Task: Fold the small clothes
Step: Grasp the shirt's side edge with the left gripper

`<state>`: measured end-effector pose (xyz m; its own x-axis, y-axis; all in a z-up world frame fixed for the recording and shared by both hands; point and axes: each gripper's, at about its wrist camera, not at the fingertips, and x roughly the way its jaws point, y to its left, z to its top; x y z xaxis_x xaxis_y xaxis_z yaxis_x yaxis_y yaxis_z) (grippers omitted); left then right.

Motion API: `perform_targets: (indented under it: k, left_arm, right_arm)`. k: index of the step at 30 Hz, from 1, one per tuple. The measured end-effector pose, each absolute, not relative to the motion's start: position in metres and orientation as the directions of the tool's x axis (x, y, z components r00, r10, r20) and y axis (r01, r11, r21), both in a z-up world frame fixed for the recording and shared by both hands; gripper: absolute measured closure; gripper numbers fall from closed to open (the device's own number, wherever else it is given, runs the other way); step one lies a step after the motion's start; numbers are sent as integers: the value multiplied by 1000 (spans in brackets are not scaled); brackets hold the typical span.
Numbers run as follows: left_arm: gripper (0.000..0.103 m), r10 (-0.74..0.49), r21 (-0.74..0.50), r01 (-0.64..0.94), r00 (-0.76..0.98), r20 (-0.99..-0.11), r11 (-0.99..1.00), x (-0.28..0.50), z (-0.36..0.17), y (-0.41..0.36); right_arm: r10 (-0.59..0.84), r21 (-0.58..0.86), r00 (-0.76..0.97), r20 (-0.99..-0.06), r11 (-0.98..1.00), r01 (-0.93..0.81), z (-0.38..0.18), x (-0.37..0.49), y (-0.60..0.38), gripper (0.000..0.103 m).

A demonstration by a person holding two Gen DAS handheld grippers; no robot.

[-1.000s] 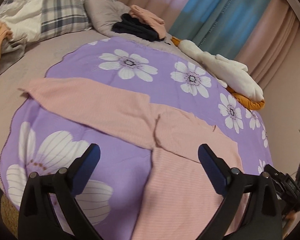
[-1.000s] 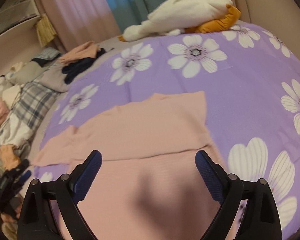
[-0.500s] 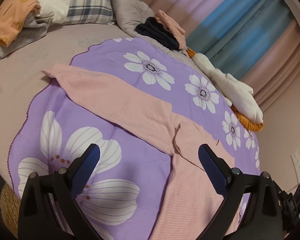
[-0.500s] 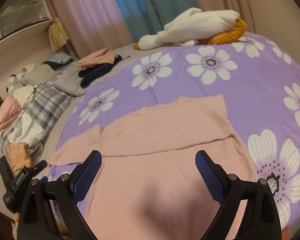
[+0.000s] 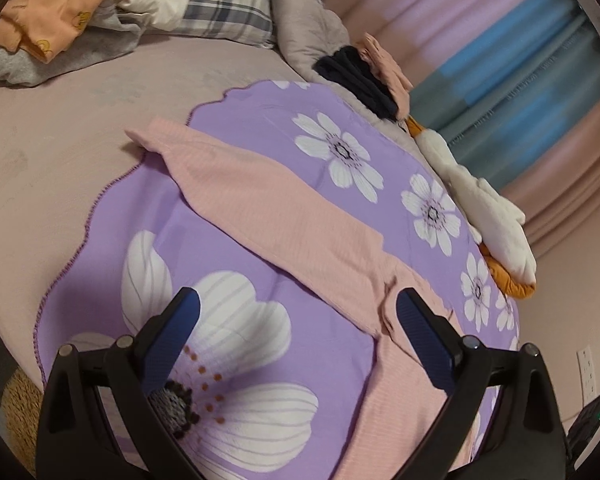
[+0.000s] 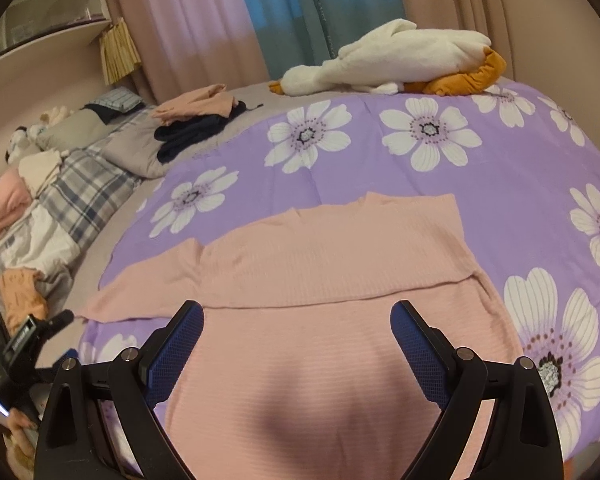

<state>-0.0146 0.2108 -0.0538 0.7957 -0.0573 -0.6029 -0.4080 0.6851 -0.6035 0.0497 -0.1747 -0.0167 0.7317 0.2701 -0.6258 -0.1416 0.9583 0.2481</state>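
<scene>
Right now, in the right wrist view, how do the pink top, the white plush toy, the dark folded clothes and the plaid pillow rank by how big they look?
1. Pink top, clearly largest, though it is nearest the camera.
2. White plush toy.
3. Plaid pillow, close to the toy; fisheye edge distortion makes that order unsure.
4. Dark folded clothes, smallest.

Pink and blue curtains [image 6: 260,20], pale wall [image 5: 572,312], perhaps a shelf [image 6: 40,4]

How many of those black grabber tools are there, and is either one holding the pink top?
2. The left gripper hovers open over the purple flowered blanket, beside the pink top and its sleeve. The right gripper hovers open over the top's body. Neither holds it.
</scene>
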Motion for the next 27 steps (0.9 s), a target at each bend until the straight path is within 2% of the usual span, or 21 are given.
perform_targets:
  k: [7, 11, 15, 17, 22, 27]
  left_arm:
    - [8, -17, -644, -489, 789, -614, 588, -8, -67, 259]
    - [19, 31, -650, -554, 773, -634, 521, -2, -79, 292]
    - [38, 32, -654, -597, 750, -661, 464, 11, -95, 314]
    - [45, 33, -653, -596, 750, -661, 468, 20, -96, 319]
    - [48, 58, -591, -618, 715, -697, 518, 46, -98, 325]
    - [63, 69, -565, -635, 694, -716, 527, 57, -106, 329]
  right_arm:
    - [252, 249, 735, -630, 961, -117, -17, 50, -178, 9]
    - [248, 250, 729, -638, 962, -108, -20, 50, -180, 9]
    - [239, 260, 725, -646, 962, -85, -22, 52, -184, 9]
    - [235, 260, 724, -649, 962, -80, -23, 53, -185, 9]
    - [223, 256, 727, -650, 964, -67, -23, 54, -189, 9]
    - [212, 255, 718, -663, 966, -50, -28, 58, -192, 9]
